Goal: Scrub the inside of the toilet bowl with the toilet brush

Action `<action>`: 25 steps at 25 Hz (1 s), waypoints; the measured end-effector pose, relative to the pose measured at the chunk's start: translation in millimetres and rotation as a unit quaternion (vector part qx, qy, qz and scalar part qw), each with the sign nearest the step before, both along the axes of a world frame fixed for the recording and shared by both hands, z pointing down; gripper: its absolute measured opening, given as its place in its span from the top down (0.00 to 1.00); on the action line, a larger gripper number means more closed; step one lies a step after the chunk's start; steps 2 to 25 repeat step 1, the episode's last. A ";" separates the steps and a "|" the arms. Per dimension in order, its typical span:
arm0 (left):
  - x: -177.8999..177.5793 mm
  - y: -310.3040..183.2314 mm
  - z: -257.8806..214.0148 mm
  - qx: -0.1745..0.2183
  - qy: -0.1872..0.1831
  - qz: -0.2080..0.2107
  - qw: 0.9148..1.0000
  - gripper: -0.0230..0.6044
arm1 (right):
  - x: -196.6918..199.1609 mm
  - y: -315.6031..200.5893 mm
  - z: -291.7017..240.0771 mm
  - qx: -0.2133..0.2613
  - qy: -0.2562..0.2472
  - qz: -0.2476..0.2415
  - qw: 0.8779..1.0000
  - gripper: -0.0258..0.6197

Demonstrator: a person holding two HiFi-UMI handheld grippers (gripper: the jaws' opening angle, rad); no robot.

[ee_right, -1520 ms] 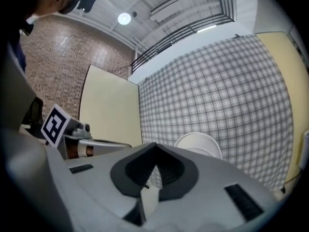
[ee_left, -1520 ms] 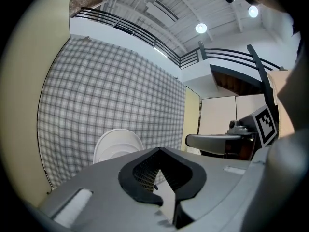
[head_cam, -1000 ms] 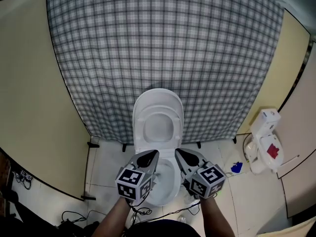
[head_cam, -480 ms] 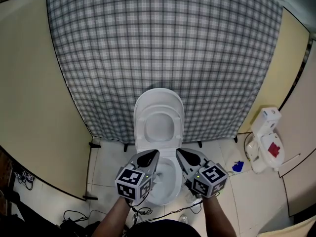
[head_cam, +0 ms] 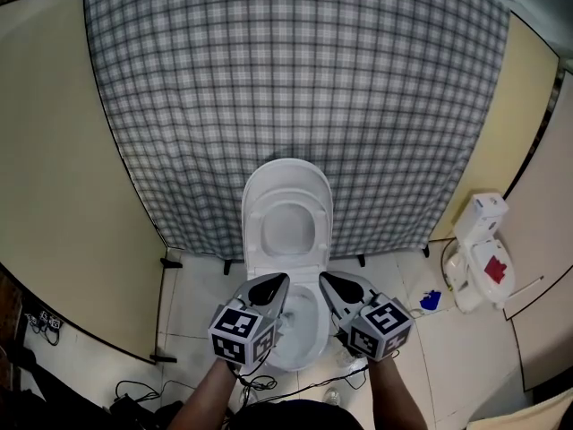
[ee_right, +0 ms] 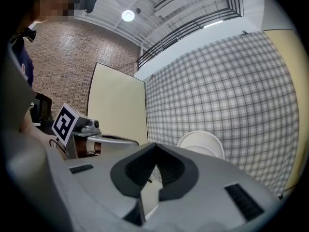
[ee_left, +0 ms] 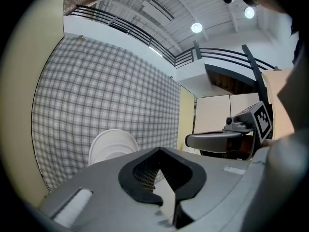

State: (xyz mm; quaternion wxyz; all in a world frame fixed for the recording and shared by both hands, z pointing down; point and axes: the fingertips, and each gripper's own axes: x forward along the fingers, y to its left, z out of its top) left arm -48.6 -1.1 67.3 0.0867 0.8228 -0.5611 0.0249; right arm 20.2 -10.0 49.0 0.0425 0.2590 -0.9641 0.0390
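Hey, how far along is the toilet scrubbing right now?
Barely started. Done: the toilet lid stands raised, the bowl open. In hand: nothing; left tongs and right tongs are shut and empty above the bowl. Left: fetching the brush, which I can't pick out, and all the scrubbing.

toilet bowl (head_cam: 303, 334): white ceramic, smooth, glossy
raised lid (head_cam: 286, 195): white, plastic-looking, smooth with a soft sheen
curtain (head_cam: 295, 79): grey-and-white checked cloth, matt
side panels (head_cam: 54, 168): cream, flat, matt
floor (head_cam: 448, 356): pale tiles, smooth, faint shine
left gripper (head_cam: 271, 283) and right gripper (head_cam: 331, 280): grey matt plastic shells
pads (ee_left: 145, 170): black, ribbed, dull
marker cubes (head_cam: 242, 332): matt black-and-white print
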 end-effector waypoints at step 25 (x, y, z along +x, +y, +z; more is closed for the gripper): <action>0.9 0.8 1.1 -0.001 0.001 0.001 1.000 0.95 | 1.3 0.8 1.5 -0.001 0.001 0.001 1.000 0.95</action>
